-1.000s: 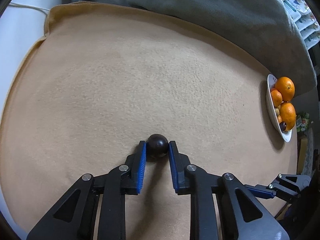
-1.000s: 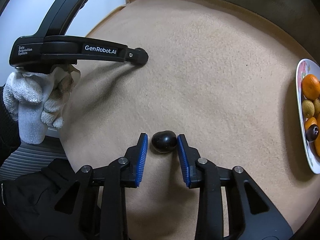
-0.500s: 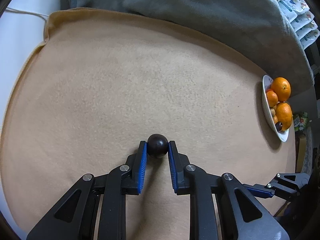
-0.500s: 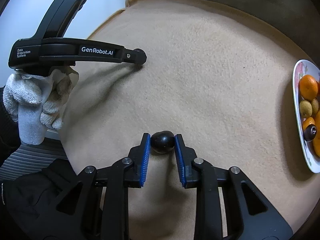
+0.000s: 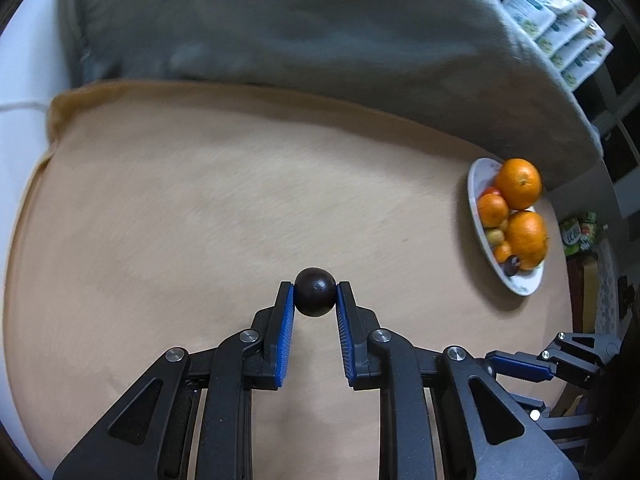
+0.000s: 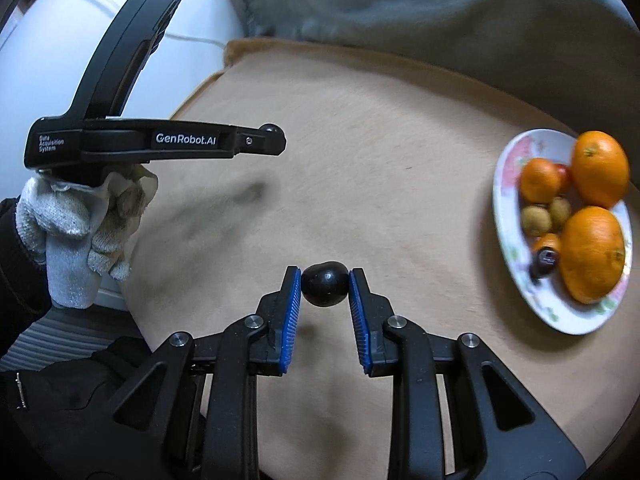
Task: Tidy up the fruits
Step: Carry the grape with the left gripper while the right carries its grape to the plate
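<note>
Left wrist view: the left claw [image 5: 315,295] is clamped on a round dark fruit [image 5: 315,291] at its fingertips. The fruit plate [image 5: 520,287] lies well to its right on the tan blanket [image 5: 200,208].

Right wrist view: the right claw [image 6: 325,284] is clamped on an oval dark fruit [image 6: 325,289]; the plate lies to its right.

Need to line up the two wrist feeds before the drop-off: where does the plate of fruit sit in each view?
Left wrist: plate of fruit at the right edge, mid-height, right of the dark fruit in the left gripper.
Right wrist: plate at the right edge, mid-height, bigger, right of the right gripper.
Shared landmark: the grey cushion behind the tan cloth.
</note>
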The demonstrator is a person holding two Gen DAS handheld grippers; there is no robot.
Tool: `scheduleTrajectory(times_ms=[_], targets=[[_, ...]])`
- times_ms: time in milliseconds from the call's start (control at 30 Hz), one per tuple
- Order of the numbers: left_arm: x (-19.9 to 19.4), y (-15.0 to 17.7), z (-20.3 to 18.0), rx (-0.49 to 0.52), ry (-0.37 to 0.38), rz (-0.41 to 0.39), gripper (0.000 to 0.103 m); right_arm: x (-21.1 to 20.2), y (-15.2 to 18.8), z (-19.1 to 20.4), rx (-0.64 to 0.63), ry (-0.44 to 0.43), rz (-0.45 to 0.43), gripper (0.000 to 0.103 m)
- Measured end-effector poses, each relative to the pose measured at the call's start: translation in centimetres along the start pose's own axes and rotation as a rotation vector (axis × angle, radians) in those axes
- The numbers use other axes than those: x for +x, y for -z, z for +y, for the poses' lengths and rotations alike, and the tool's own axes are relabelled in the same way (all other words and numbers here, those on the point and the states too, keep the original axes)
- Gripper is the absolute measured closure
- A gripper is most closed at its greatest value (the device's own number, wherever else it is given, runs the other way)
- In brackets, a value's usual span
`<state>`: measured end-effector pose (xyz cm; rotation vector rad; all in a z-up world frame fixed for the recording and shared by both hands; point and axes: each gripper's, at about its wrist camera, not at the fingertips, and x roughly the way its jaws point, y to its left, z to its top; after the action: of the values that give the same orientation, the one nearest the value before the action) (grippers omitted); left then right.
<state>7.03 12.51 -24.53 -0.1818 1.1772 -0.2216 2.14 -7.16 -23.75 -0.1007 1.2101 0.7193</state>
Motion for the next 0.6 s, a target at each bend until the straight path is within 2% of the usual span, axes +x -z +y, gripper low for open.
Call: scheduleTrajectory(times_ms=[233, 600], targets=[[-0.1, -2.4, -4.3, 0.074, 0.045, -0.005, 0.084, -2.8, 0.0, -2.8, 0.059, 0.046, -0.048, 0.077], [1.0, -3.9, -10.7, 0.199, 0.103, -0.005, 0.084, -5.2, 0.5, -6.5, 0.149, 0.119, -0.093, 0.077]])
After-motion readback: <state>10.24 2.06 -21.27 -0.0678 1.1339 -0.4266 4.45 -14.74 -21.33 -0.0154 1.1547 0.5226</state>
